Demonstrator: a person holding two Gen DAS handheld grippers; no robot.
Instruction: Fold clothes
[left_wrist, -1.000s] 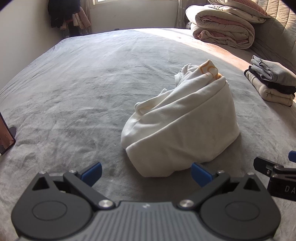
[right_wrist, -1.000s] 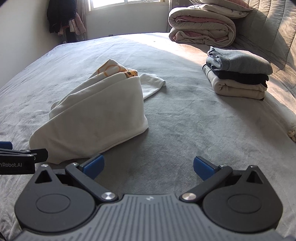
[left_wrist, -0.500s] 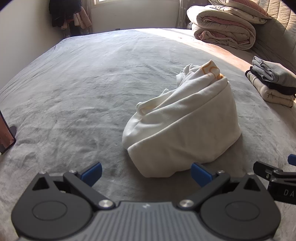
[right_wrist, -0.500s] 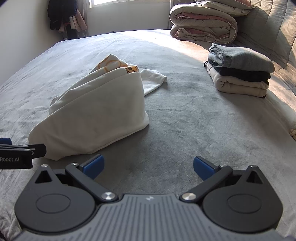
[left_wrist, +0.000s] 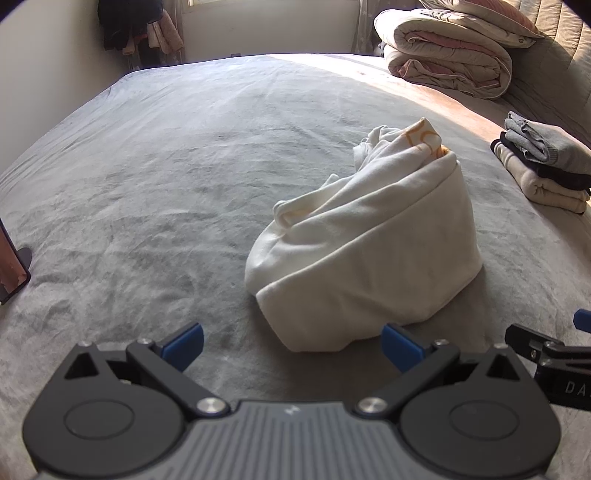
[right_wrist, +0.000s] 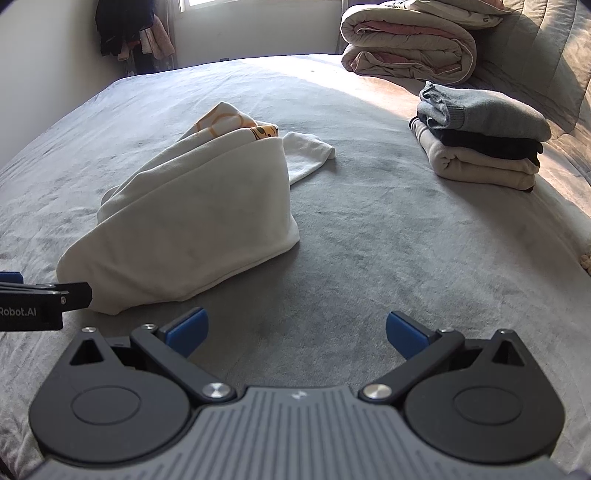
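While both tools (left_wrist: 291, 345) (right_wrist: 297, 334) gape empty, the bunched white garment (left_wrist: 364, 251) lies just ahead on the bed (left_wrist: 147, 166).

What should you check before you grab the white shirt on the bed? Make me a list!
1. Left gripper open and holding nothing: ok.
2. Right gripper open and holding nothing: ok.
3. White shirt lying flat, ready to fold: not ok, it sits in a bunched heap.
4. A free edge to pinch: ok, a loose end sticks out at the far side.
5. Bare bed beside the shirt for spreading it: ok.
6. Folded stack apart from the shirt: ok.
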